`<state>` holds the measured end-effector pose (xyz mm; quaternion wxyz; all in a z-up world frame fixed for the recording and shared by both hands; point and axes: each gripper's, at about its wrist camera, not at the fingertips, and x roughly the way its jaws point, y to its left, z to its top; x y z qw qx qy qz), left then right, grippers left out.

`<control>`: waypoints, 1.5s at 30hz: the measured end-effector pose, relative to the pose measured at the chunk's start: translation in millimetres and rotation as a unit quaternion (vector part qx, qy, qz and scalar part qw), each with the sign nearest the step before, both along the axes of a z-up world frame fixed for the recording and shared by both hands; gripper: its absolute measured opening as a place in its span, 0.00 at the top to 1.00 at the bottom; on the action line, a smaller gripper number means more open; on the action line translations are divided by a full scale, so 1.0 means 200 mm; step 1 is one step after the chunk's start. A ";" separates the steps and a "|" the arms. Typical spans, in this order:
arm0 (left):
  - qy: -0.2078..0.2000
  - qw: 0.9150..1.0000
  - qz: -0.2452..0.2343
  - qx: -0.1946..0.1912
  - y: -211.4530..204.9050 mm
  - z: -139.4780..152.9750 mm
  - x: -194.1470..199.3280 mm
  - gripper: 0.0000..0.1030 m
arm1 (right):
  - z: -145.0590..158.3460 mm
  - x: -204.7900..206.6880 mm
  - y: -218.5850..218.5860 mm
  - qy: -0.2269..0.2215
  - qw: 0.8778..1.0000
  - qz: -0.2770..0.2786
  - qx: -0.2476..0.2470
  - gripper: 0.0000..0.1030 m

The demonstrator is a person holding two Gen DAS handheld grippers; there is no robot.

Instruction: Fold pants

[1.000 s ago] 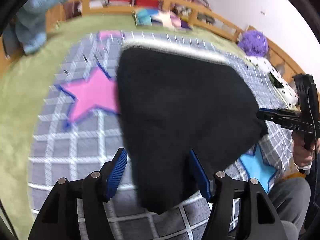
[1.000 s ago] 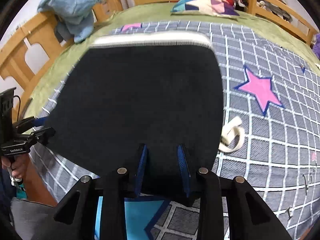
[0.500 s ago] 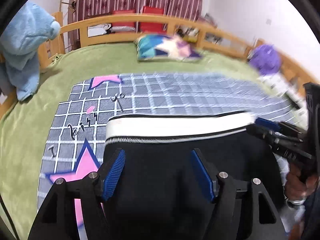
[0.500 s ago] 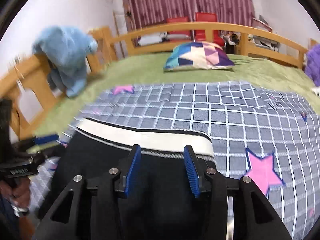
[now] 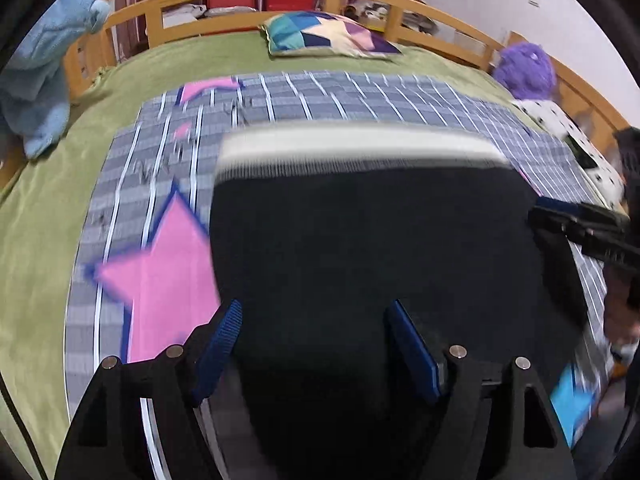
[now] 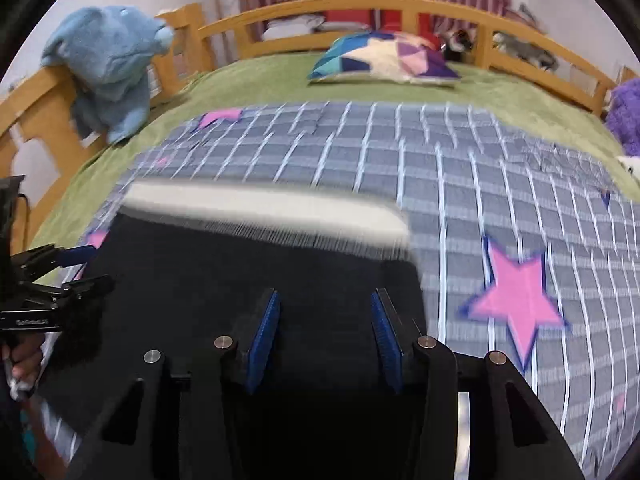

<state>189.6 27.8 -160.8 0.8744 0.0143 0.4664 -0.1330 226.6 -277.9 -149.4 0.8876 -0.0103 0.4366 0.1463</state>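
Bed (image 5: 48, 216): wooden rail frame, green cover, filling most of both views.

Quilt (image 6: 460, 184): grey checked with white lines and pink stars, spread over the green cover.

Black pants (image 5: 360, 248): lay on the quilt, near the front edge, white waistband (image 5: 360, 146) at the far side, black cloth reaching back under both grippers. Edges were blurred.

Blue plush toy (image 6: 108, 60): draped over the left rail.

Patchwork pillow (image 5: 328, 38): at the far end of the bed.

Purple plush (image 5: 526, 66): by the right rail.

Left gripper (image 5: 316, 348): jaws stood wide apart and had just been opening; black cloth lay between and below the blue pads, not pinched.

Right gripper (image 6: 326, 340): jaws parted, also just opening, cloth below them and unclamped. Seen from the left wrist camera it sat at the pants' right edge.
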 end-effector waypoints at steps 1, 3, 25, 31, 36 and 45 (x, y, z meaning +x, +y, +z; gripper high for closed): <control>0.000 1.000 0.000 -0.001 0.02 -0.02 -0.10 0.27 | -0.01 -0.09 -0.02 0.009 1.000 0.007 0.003 0.53; -0.003 1.000 0.006 -0.026 0.09 -0.03 -0.24 0.27 | -0.03 -0.24 -0.04 0.006 1.000 0.009 -0.010 0.53; -0.020 0.999 0.044 0.019 0.14 0.07 -0.73 0.64 | -0.05 -0.57 -0.22 0.077 0.996 -0.052 -0.012 0.59; -0.077 0.994 0.050 -0.055 0.15 0.28 -0.66 0.43 | 0.08 -0.59 -0.16 0.013 0.999 -0.040 -0.001 0.59; -0.047 0.995 0.048 -0.077 0.04 0.11 -0.41 0.44 | -0.11 -0.50 -0.10 0.070 0.997 -0.024 -0.024 0.58; -0.012 1.000 0.017 -0.015 -0.03 0.13 -0.62 0.44 | 0.20 -0.68 -0.15 0.030 0.998 -0.051 -0.014 0.59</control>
